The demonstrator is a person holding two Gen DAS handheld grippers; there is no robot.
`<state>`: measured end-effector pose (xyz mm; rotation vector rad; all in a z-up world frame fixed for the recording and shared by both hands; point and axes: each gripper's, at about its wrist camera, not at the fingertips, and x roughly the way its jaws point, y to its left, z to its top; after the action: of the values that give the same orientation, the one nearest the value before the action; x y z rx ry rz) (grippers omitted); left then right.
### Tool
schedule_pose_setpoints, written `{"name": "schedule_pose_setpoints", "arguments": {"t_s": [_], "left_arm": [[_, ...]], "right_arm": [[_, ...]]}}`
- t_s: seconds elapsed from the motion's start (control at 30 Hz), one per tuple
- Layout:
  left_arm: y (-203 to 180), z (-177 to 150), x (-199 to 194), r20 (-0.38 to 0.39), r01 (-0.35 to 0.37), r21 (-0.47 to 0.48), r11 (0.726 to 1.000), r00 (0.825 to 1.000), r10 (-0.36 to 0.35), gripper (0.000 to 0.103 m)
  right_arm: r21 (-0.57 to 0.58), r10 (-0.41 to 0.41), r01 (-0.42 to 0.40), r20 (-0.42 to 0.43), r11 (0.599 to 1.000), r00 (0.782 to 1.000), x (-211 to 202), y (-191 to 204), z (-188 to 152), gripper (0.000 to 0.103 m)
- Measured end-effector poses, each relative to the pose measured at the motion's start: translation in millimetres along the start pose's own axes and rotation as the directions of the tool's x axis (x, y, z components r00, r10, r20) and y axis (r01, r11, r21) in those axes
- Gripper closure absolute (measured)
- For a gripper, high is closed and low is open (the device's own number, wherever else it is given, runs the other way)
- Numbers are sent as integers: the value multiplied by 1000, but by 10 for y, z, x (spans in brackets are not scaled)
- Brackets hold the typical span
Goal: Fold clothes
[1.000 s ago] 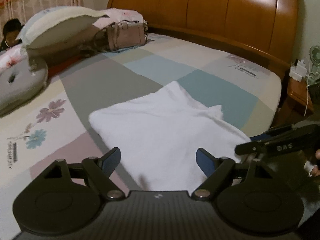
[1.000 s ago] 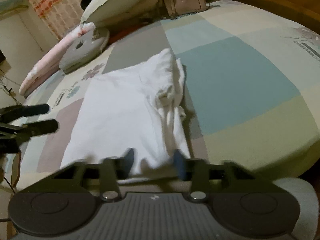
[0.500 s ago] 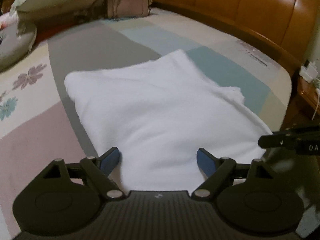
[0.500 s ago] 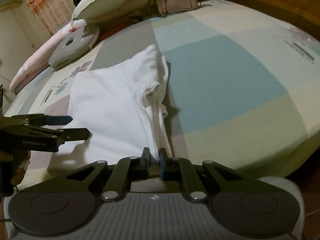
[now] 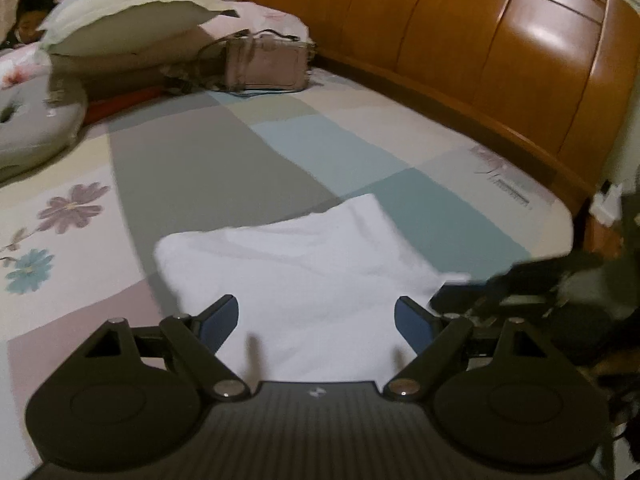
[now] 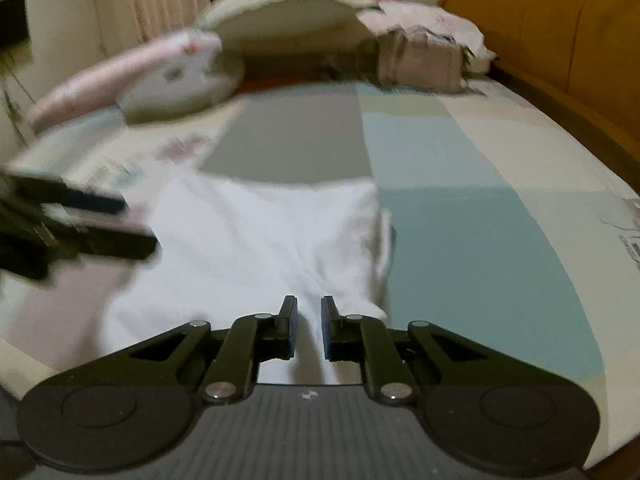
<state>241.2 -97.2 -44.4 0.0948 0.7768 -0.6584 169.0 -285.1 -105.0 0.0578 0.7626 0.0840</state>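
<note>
Pinching the near hem of the white garment (image 6: 264, 240), the right gripper (image 6: 308, 322) seems set to fold it, while the left gripper (image 5: 316, 320) waits wide over that hem, empty.

Garment (image 5: 304, 280) lies on bed (image 5: 224, 168), handbag (image 5: 266, 62) behind.

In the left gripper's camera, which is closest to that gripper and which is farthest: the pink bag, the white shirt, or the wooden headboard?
From the left gripper:
1. White shirt, right in front, under the open fingers.
2. Pink bag, far up the bed, left of centre.
3. Wooden headboard, behind the bag, along the bed's far edge, running to the right.
</note>
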Motion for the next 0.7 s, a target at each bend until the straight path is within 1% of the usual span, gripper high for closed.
{"name": "schedule_pose_setpoints", "arguments": {"t_s": [0.07,0.13,0.23,0.3,0.33,0.4,0.5,0.57,0.6,0.67,0.7], "left_arm": [[-4,11,142,-2,27,-1,1000,1000,-27,18],[24,30,345,-23,29,-3,1000,999,-29,18],[116,44,650,-34,-14,1,1000,999,14,18],[161,78,748,-25,-42,-8,999,999,42,18],[166,114,769,-34,-49,-12,999,998,48,18],[144,158,708,-37,-48,-23,999,998,47,18],[64,118,428,-32,-45,-13,999,999,44,17],[56,23,259,-35,-27,-45,999,999,26,12],[66,-45,188,-37,-3,-71,997,999,0,11],[117,-187,111,-35,75,-154,985,996,-82,11],[145,-242,136,-47,92,-180,979,994,-103,11]], "right_arm": [[13,4,-4,0,1000,1000,27,-43,-78,93],[18,9,-9,6,1000,1000,6,-55,-110,93],[46,22,-23,11,999,1000,9,-93,-143,93],[70,37,-38,13,997,999,18,-128,-149,93],[76,42,-43,13,996,999,18,-141,-147,93],[81,47,-48,15,996,999,20,-149,-148,93],[77,56,-57,19,995,998,0,-142,-145,93],[76,77,-78,22,994,997,-45,-148,-99,88],[67,86,-87,25,994,996,-76,-150,-62,86],[45,97,-100,46,994,994,-124,-149,59,86],[29,100,-102,57,994,993,-126,-143,141,86]]}}
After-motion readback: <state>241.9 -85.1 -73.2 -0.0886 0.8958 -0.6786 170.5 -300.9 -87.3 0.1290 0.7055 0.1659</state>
